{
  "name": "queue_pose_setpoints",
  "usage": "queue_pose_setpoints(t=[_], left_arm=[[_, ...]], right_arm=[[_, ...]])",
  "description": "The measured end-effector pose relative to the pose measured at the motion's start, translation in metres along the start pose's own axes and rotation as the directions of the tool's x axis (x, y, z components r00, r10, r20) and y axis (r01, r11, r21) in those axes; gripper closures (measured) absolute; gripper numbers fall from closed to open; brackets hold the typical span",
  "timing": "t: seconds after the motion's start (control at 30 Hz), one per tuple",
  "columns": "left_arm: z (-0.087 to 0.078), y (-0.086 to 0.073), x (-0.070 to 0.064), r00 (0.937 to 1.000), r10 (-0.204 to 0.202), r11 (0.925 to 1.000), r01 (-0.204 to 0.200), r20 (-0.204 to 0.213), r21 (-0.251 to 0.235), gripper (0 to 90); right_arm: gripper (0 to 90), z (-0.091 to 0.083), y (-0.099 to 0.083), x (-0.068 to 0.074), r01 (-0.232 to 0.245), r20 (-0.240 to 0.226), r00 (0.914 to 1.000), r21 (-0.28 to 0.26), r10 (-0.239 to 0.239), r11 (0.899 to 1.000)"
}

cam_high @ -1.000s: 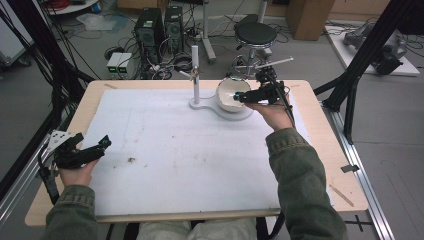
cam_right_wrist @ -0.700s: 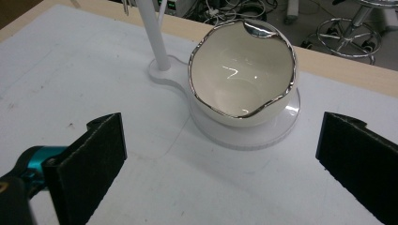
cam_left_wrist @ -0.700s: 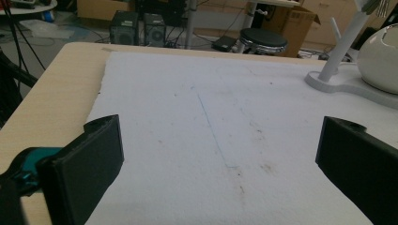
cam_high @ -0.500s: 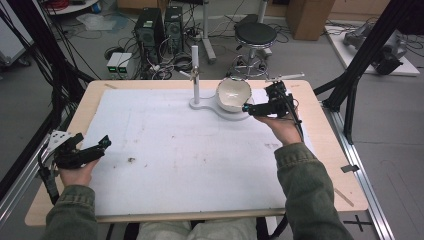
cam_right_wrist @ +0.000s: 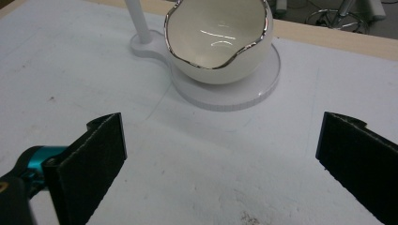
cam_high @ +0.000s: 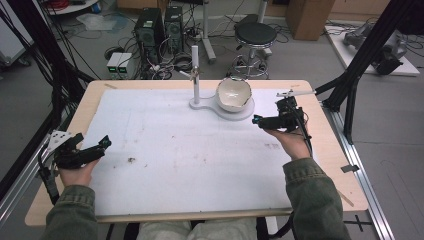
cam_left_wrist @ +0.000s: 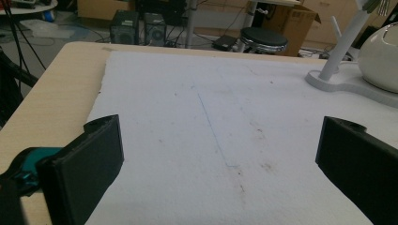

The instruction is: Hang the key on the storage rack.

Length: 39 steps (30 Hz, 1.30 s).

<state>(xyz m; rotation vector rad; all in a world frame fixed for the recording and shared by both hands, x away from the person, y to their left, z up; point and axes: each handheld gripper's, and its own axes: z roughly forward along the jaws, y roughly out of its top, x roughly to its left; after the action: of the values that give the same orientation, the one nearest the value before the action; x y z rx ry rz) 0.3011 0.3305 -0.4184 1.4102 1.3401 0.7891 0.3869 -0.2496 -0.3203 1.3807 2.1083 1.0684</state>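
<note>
White bowl [cam_right_wrist: 219,42] beyond spread fingers [cam_right_wrist: 94,159], on round base [cam_right_wrist: 253,89].

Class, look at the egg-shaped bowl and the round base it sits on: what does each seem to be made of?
The bowl looks like glazed ceramic: cream, glossy, with bright highlights inside and a silvery metallic line along its wavy rim. The base looks like matt white plastic, flat, with a finely ridged edge, though painted metal cannot be ruled out.

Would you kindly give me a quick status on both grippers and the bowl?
Left gripper open, empty, near table edge. Right gripper open, empty, beside the glossy cream egg-shaped bowl on its round white stand. Path between clear.
</note>
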Motion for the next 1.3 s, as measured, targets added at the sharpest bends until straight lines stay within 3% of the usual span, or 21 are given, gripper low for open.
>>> queue_pose_setpoints(t=[0.13,0.37,0.63,0.9,1.0,1.17,1.3], left_arm=[[0.0,0.0,0.0,1.0,0.0,1.0,0.0,0.0,0.0,1.7],[0.0,0.0,0.0,1.0,0.001,1.0,-0.001,0.0,0.001,1.7],[-0.001,0.0,-0.001,1.0,0.005,1.0,-0.005,-0.001,0.004,1.7],[-0.002,0.0,-0.001,1.0,0.001,1.0,-0.001,0.0,0.003,1.7],[-0.002,-0.001,-0.001,1.0,0.001,1.0,-0.001,-0.001,0.002,1.7],[-0.002,-0.001,-0.001,1.0,0.002,1.0,-0.002,0.003,0.004,1.7],[-0.002,-0.001,-0.001,1.0,0.001,1.0,-0.001,0.005,0.005,1.7]], right_arm=[[1.0,-0.002,-0.01,-0.004,0.002,0.025,0.9997,-0.017,-0.002,1.0],[1.0,-0.004,-0.03,-0.011,-0.022,0.034,0.9991,-0.032,0.023,0.999],[1.0,-0.003,-0.048,-0.015,-0.014,0.049,0.9987,-0.056,0.017,0.998],[1.0,0.001,-0.069,-0.023,-0.063,0.048,0.9965,-0.093,0.068,0.994],[1.0,0.005,-0.077,-0.021,-0.047,0.058,0.9969,-0.088,0.053,0.995],[1.0,0.005,-0.088,-0.017,-0.033,0.066,0.9968,-0.156,0.044,0.987],[1.0,0.001,-0.096,-0.014,-0.011,0.078,0.9965,-0.223,0.029,0.975]])
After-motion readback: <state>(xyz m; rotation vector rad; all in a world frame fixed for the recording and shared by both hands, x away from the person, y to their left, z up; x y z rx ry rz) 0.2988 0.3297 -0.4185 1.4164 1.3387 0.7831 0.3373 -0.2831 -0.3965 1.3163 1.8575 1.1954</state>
